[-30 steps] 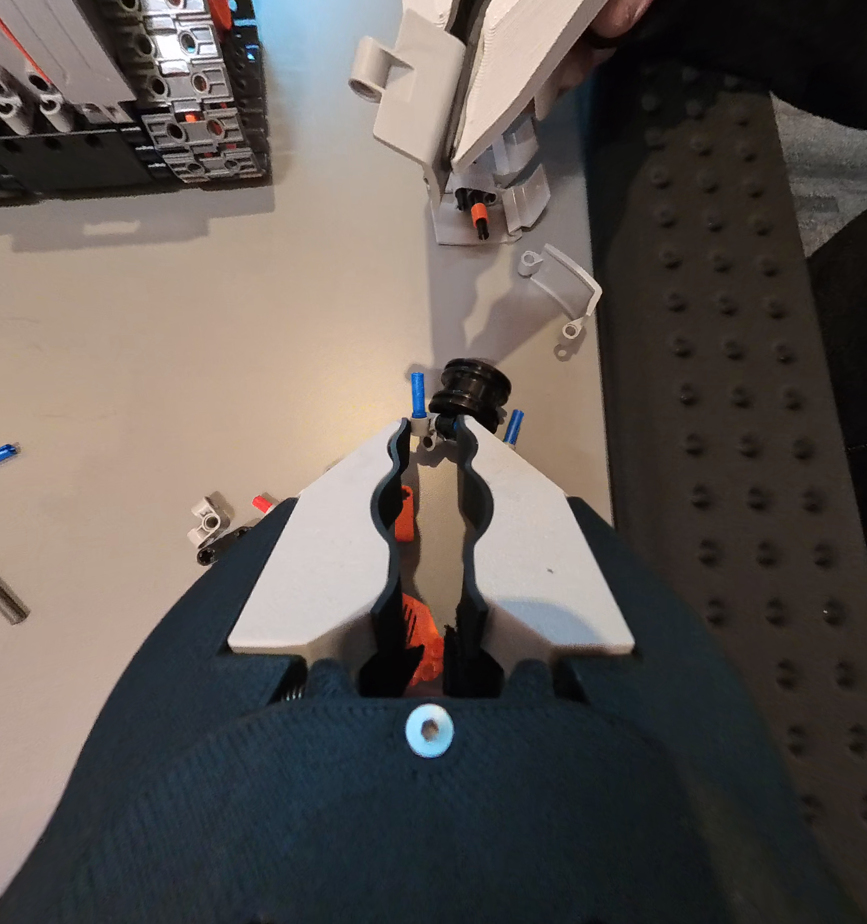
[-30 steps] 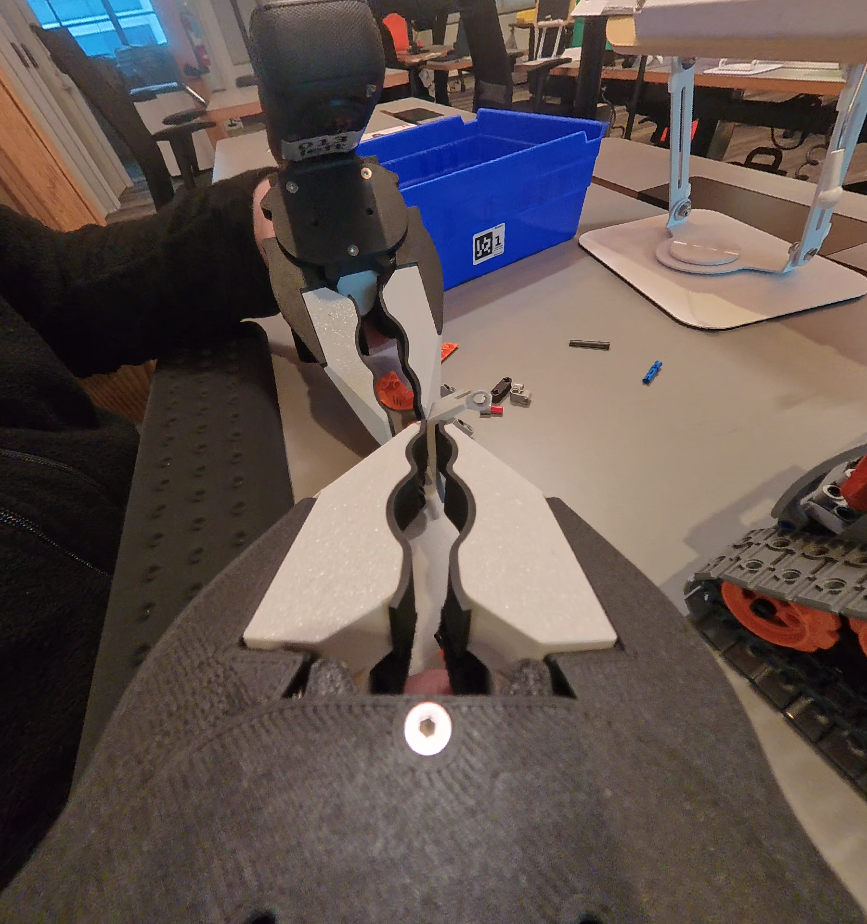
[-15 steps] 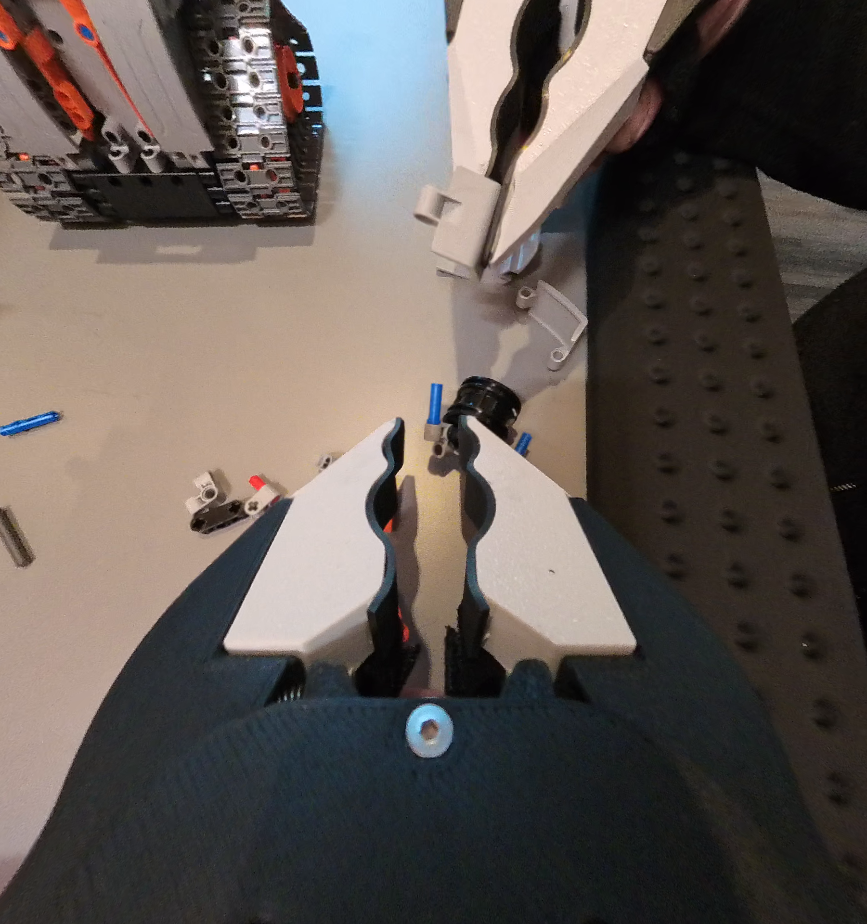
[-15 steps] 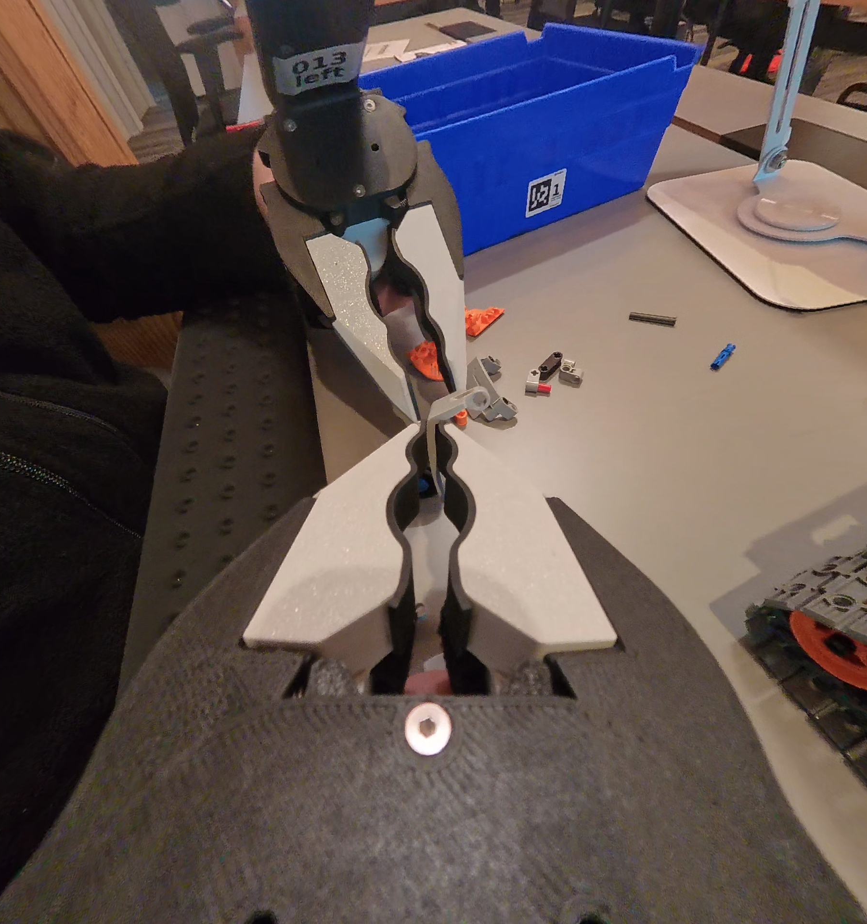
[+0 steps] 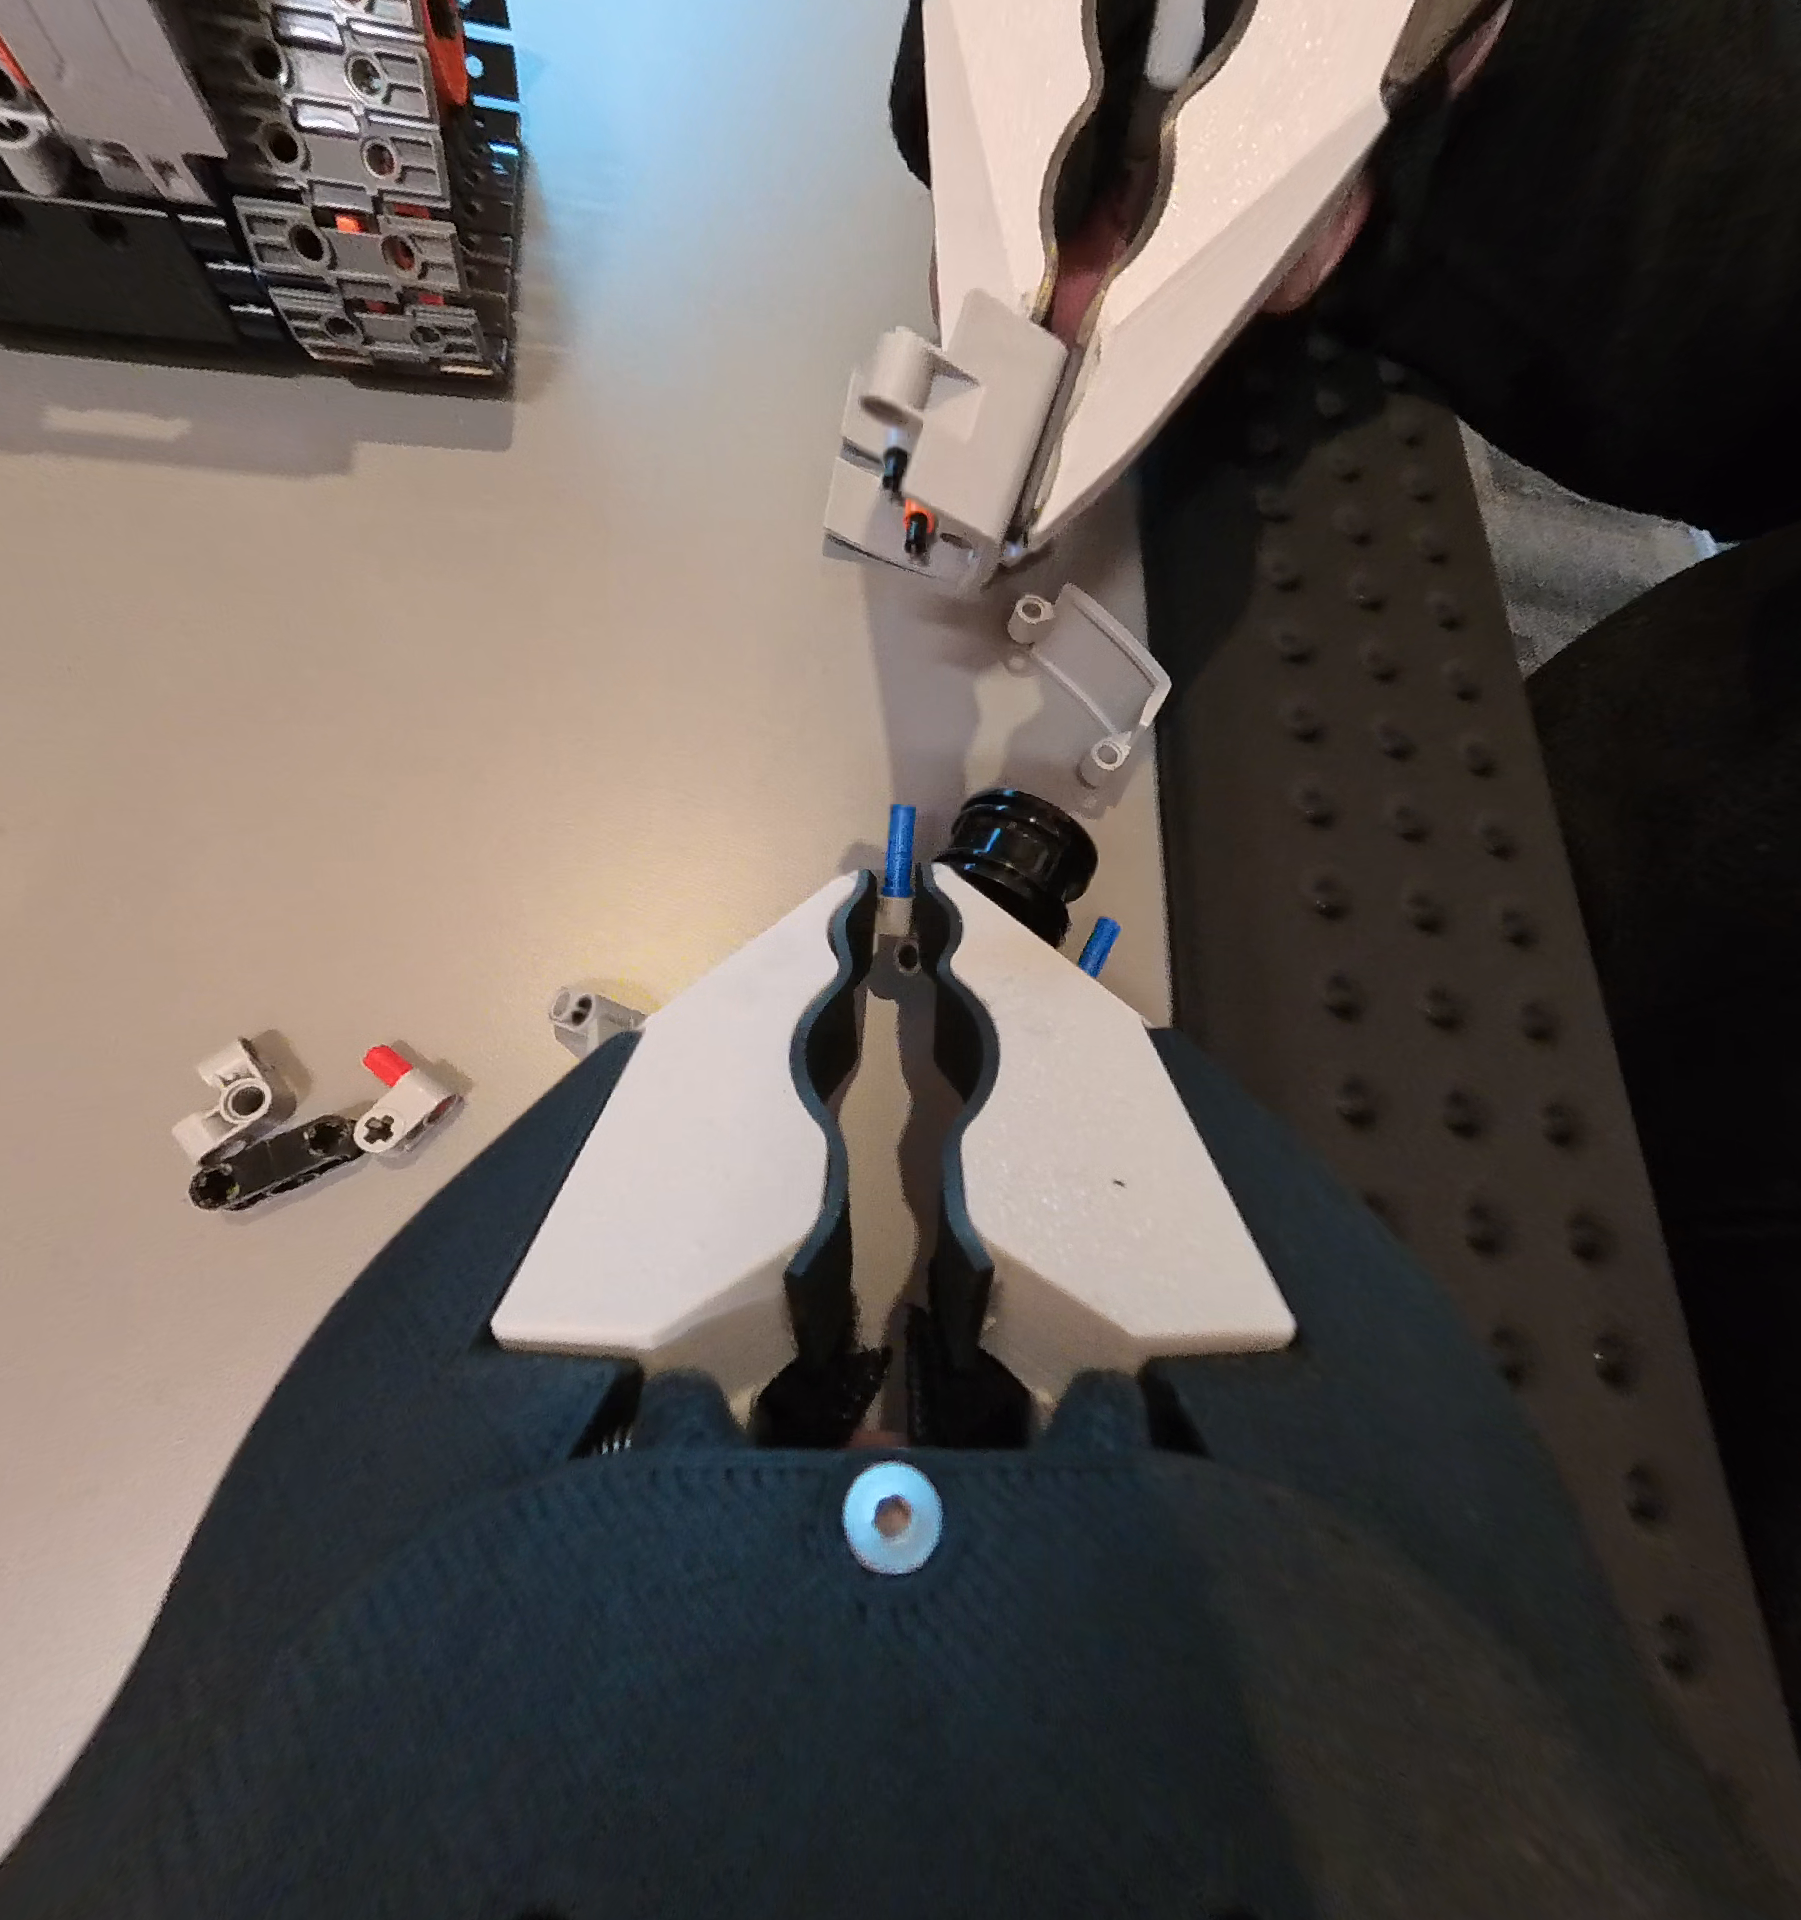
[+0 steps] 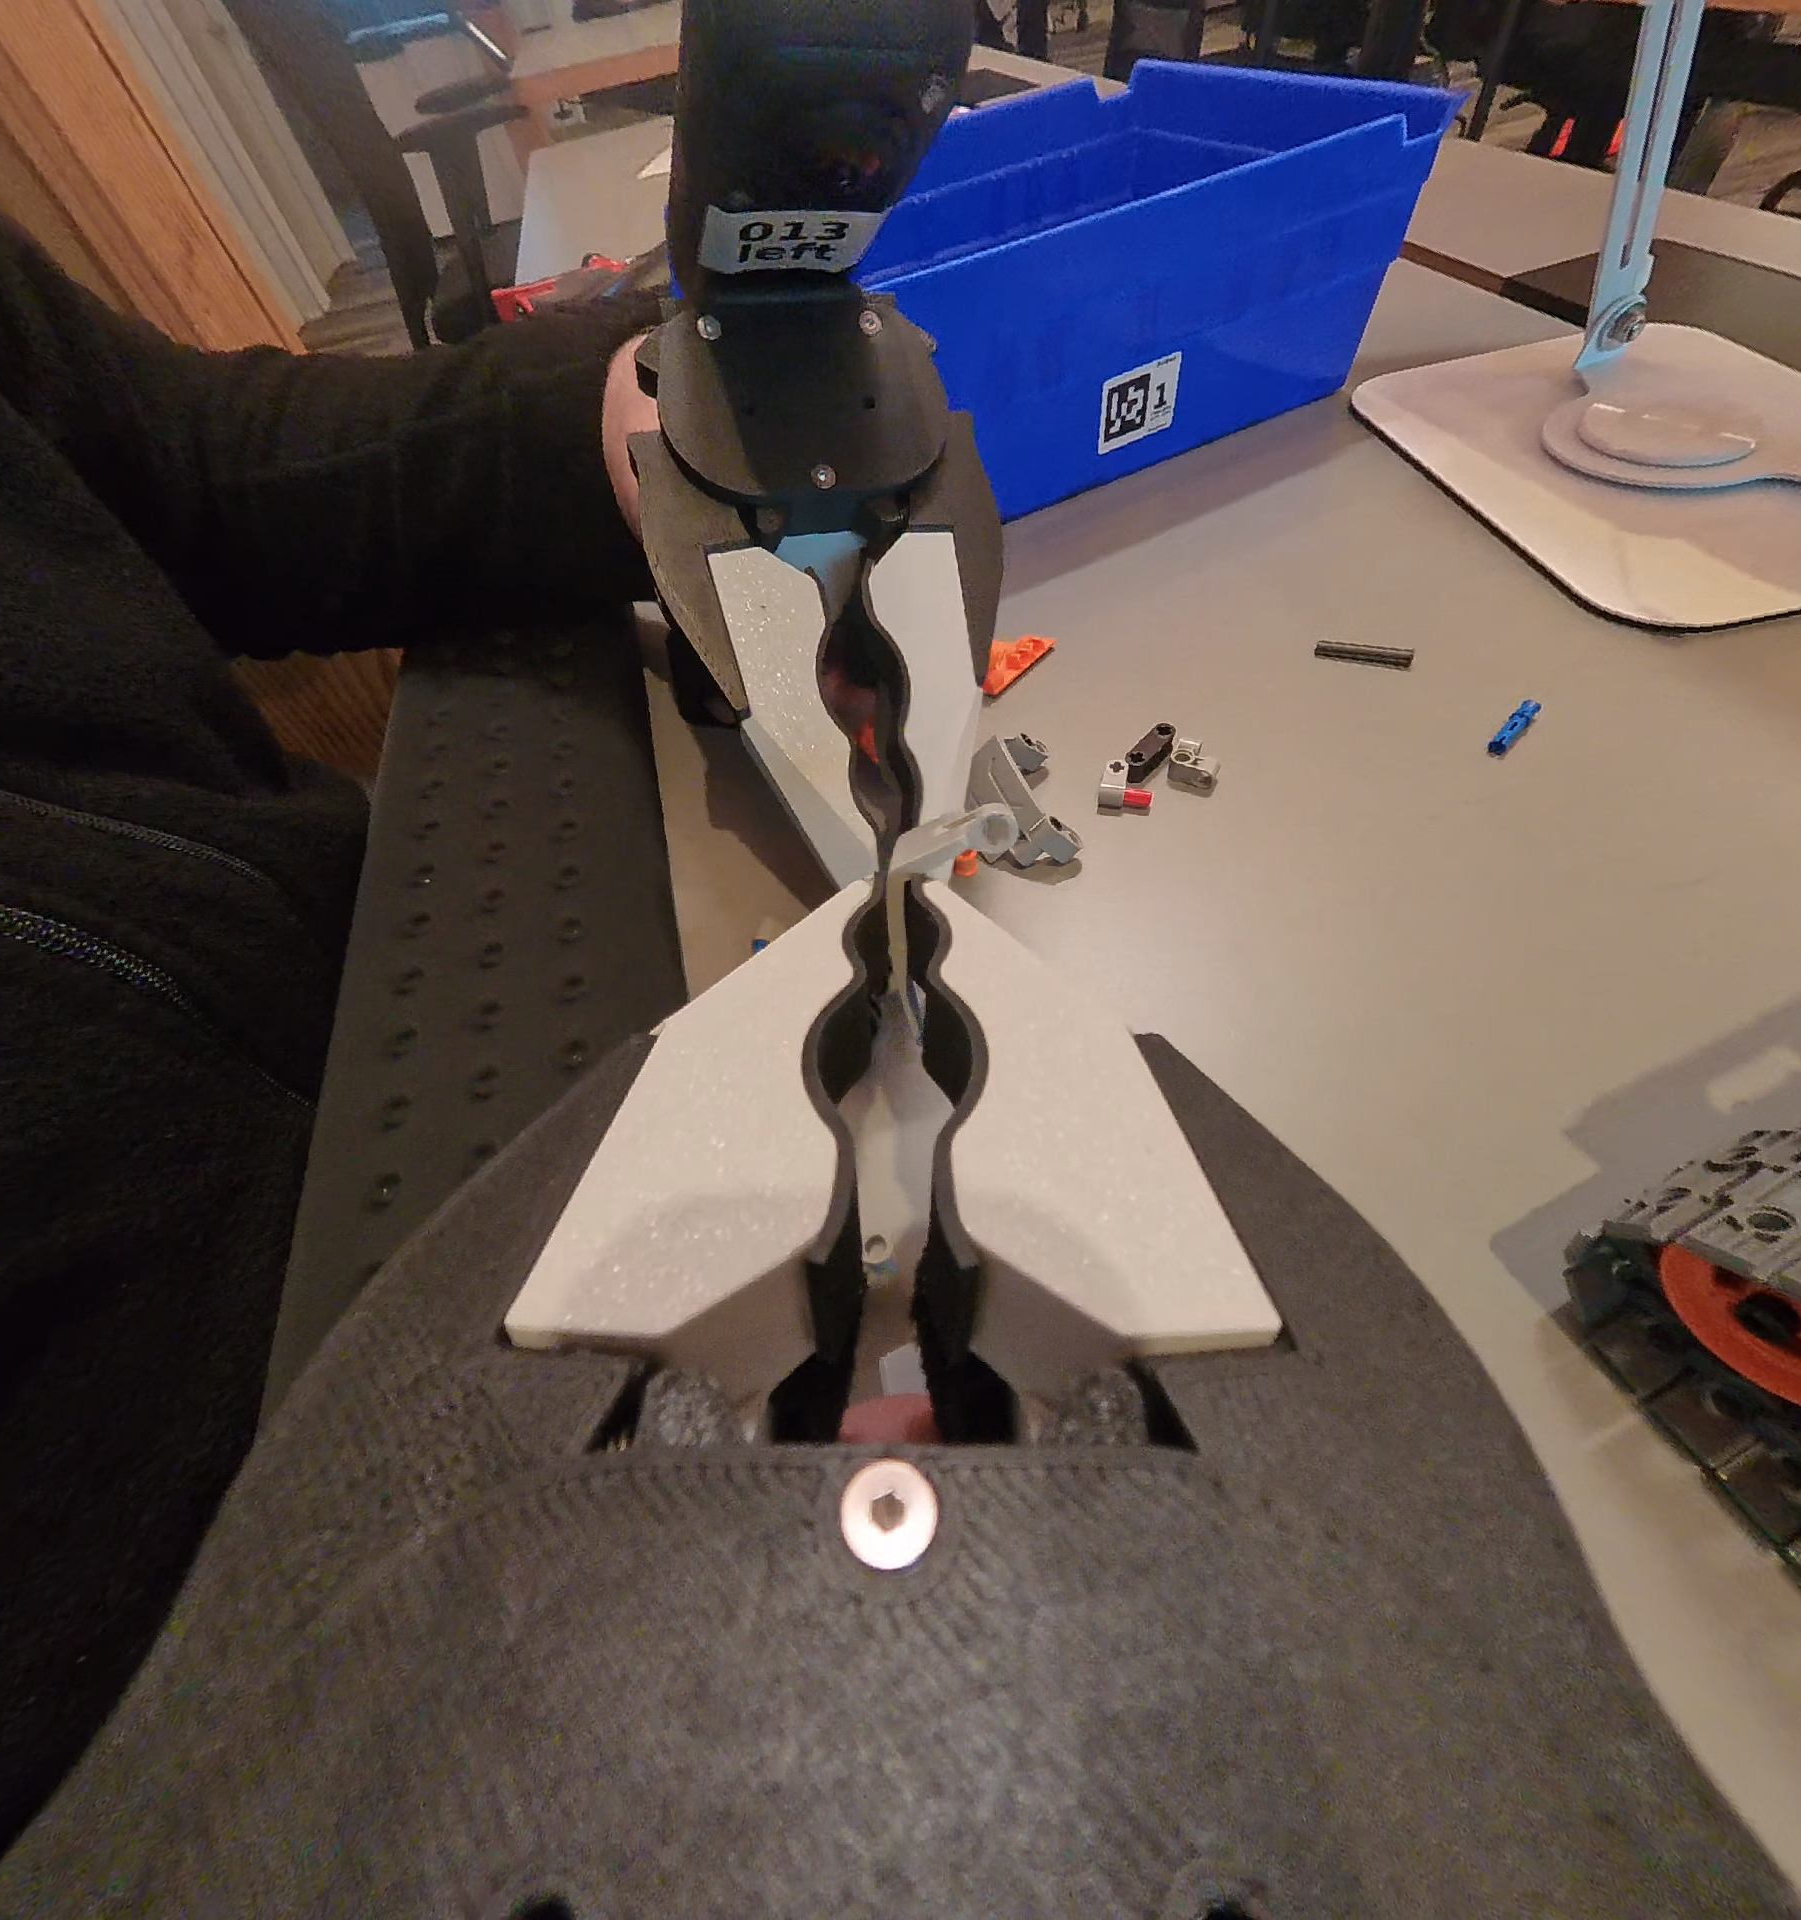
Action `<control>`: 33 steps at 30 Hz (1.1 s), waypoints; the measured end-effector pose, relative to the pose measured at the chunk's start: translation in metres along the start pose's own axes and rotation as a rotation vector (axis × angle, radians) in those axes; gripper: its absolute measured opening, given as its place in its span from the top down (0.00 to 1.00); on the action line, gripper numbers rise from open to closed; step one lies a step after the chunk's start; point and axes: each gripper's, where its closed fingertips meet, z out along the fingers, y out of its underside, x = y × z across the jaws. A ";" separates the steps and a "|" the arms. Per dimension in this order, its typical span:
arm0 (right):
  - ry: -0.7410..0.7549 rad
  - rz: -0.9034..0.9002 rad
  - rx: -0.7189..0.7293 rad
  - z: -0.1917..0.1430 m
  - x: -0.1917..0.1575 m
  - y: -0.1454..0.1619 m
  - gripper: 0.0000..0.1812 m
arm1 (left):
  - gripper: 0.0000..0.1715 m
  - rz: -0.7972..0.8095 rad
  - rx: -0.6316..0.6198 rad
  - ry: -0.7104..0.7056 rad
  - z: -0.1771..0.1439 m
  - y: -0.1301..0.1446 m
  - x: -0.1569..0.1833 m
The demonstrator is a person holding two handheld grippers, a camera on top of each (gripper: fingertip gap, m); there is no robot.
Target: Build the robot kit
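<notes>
So right now the left gripper [image 5: 898,902] pinches a small grey connector [image 5: 897,920] with a blue pin beside the black wheel [image 5: 1021,854], while the right gripper [image 6: 894,896] clamps a grey panel [image 5: 953,442] above it.

Wrist views face each other closely — sharing the table [image 5: 460,727].

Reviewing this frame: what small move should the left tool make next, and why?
Probably a short lift straight up. The left tool looks shut on the grey connector with its blue pin, close beside the black wheel, while the right tool holds the grey panel just ahead.
</notes>
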 end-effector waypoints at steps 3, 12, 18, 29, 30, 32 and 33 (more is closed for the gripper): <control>-0.002 0.004 0.008 -0.002 0.000 0.000 1.00 | 0.97 0.007 0.001 0.003 -0.003 0.003 0.003; -0.039 -0.043 -0.033 0.005 -0.013 0.000 1.00 | 0.98 0.085 0.123 -0.127 -0.019 -0.007 0.009; -0.095 -0.059 -0.086 0.013 -0.031 -0.001 1.00 | 0.98 0.263 0.152 -0.378 -0.026 -0.011 0.009; -0.138 -0.015 -0.139 0.031 -0.044 0.008 1.00 | 0.99 0.501 0.156 -0.676 -0.038 -0.021 0.018; -0.134 -0.016 -0.138 0.031 -0.043 0.008 1.00 | 0.99 0.507 0.150 -0.690 -0.039 -0.021 0.018; -0.143 -0.006 -0.128 0.032 -0.044 0.007 1.00 | 0.99 0.527 0.147 -0.711 -0.039 -0.021 0.018; -0.148 0.002 -0.130 0.032 -0.043 0.007 1.00 | 0.99 0.544 0.133 -0.729 -0.039 -0.020 0.017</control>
